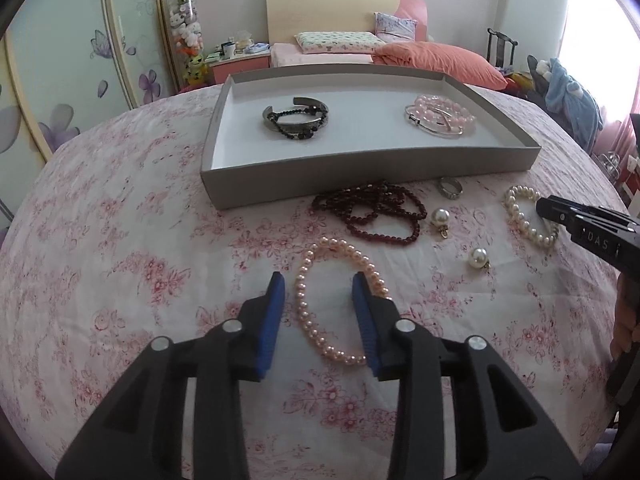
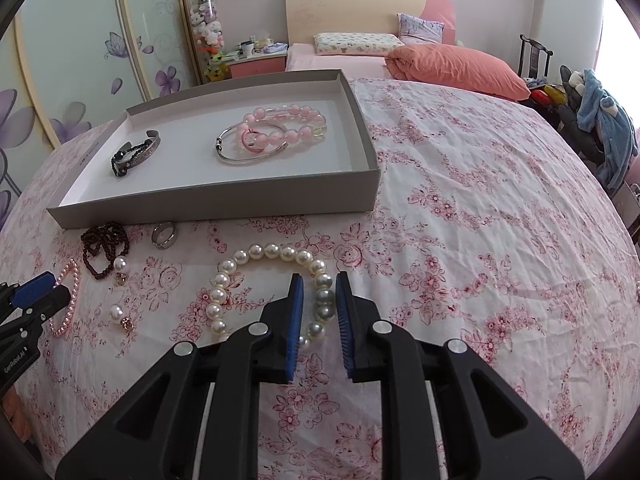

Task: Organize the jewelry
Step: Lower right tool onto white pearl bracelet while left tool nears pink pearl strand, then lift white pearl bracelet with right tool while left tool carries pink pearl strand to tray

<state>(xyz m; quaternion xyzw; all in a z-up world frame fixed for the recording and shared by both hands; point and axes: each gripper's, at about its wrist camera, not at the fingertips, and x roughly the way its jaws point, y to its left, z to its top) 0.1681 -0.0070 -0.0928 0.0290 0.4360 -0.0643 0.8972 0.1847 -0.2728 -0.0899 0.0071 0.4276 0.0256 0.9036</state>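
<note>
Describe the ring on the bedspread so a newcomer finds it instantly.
Start at the shallow grey cardboard tray on the floral bedspread. Just outside its near wall lies a small silver metal band ring, beside the dark red bead strand. It is the only unbeaded piece there.

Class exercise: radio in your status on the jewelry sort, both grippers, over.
Left gripper open, astride pink pearl bracelet. Right gripper open, fingers either side of white pearl bracelet. Neither gripped yet. Tray ahead, nothing in the way.

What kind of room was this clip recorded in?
A bedroom, most likely a child's or teen's: a bed with headboard and pillows, a wardrobe with flower-patterned sliding doors, and a tube of plush toys.
</note>
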